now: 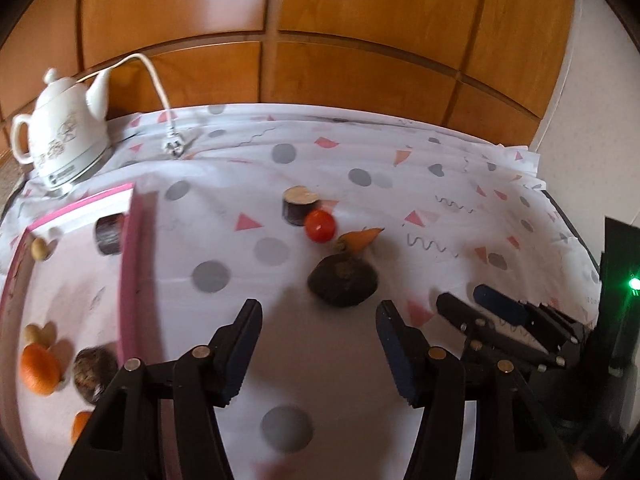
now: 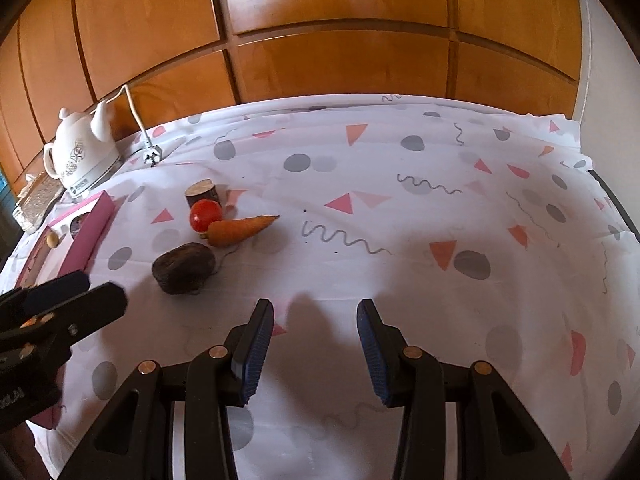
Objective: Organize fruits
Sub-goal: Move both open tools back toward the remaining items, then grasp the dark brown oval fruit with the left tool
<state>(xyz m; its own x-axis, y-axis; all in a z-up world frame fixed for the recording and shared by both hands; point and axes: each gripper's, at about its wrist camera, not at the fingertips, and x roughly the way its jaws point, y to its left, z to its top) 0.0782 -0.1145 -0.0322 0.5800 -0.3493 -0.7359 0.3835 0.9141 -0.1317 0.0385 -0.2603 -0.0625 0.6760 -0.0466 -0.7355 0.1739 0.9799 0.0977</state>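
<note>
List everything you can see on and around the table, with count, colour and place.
tomato: one, red, mid-table, beside the carrot
carrot: one, orange, tip pointing right
beet: one, dark brown, nearest the grippers
eggplant piece: one, dark purple, behind the tomato
tray: one, pink-rimmed, left side, holding several items including an orange and another eggplant piece
teapot: one, white, far left corner
power cord: one, white, beside the teapot
tablecloth: one, white with grey and pink shapes
cabinet: wooden, behind the table
left gripper: black, jaws open, empty
right gripper: black, jaws open, empty
</note>
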